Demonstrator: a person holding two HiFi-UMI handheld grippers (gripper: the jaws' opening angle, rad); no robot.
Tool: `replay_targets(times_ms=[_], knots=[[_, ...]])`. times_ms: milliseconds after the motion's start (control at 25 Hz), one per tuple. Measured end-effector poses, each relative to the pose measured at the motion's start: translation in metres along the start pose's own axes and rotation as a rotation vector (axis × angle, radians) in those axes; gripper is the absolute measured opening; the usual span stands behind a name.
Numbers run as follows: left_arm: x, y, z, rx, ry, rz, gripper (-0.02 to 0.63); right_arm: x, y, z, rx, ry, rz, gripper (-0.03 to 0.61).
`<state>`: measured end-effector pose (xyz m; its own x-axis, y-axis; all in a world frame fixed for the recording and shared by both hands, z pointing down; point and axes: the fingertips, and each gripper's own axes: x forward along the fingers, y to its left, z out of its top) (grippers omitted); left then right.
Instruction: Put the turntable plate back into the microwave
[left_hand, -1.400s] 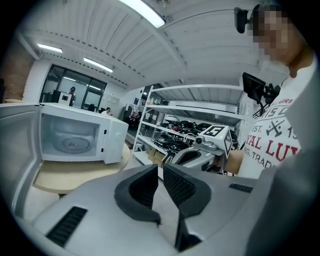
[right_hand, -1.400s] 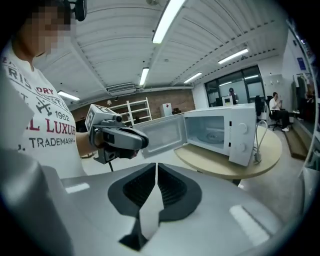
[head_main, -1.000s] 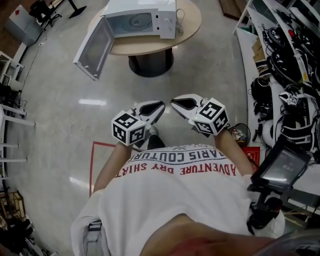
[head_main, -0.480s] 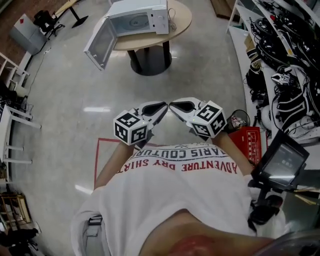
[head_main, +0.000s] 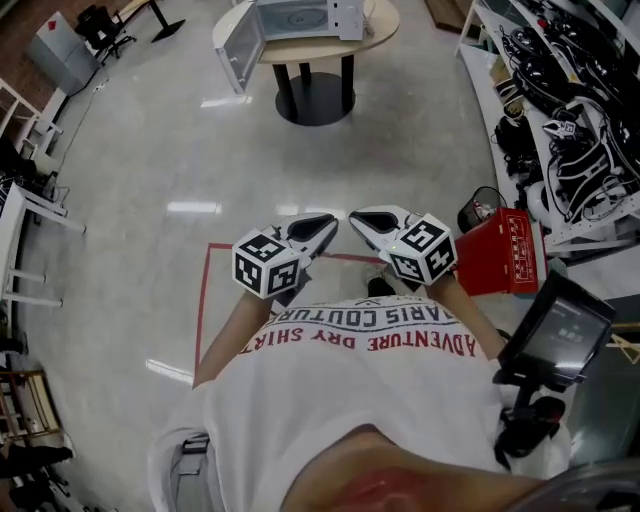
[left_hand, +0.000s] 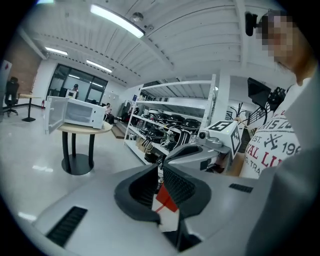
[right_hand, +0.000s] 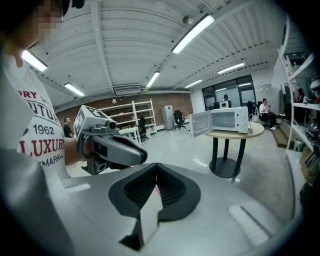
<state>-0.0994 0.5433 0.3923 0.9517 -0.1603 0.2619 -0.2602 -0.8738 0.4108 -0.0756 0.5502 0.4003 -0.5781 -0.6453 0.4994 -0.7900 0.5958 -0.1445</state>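
The white microwave (head_main: 300, 18) stands on a round wooden table (head_main: 335, 45) at the top of the head view, its door (head_main: 238, 45) swung open to the left. It also shows far off in the left gripper view, microwave (left_hand: 79, 113), and in the right gripper view, microwave (right_hand: 227, 120). Whether a turntable plate lies inside is too small to tell. My left gripper (head_main: 333, 224) and right gripper (head_main: 353, 215) are held close to my chest, tips nearly meeting, both shut on nothing. The left gripper (left_hand: 161, 172) and right gripper (right_hand: 156, 179) point toward each other.
A red box (head_main: 505, 250) and a dark bin (head_main: 480, 210) sit on the floor at my right. Shelves of cables and gear (head_main: 570, 110) line the right side. Red tape (head_main: 205, 300) marks the floor around me. A tablet (head_main: 555, 335) hangs at my right hip.
The table and microwave have slid up and away in the head view, so I stand farther from them. Both grippers keep the same shut pose by my chest.
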Motion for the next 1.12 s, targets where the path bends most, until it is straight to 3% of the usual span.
replay_targets(times_ms=[160,560,1120], knots=[[-0.04,-0.022,-0.007,0.046,-0.002,0.022,0.034,-0.008,0.051,-0.002,-0.057,0.018,-0.021,0.002],[-0.072,-0.061,-0.02,0.085,-0.012,-0.022,0.034,-0.022,0.098,0.004,-0.035,-0.02,-0.014,0.002],[-0.076,-0.066,-0.021,0.075,-0.018,-0.04,0.034,-0.027,0.108,0.002,-0.029,-0.011,-0.026,0.002]])
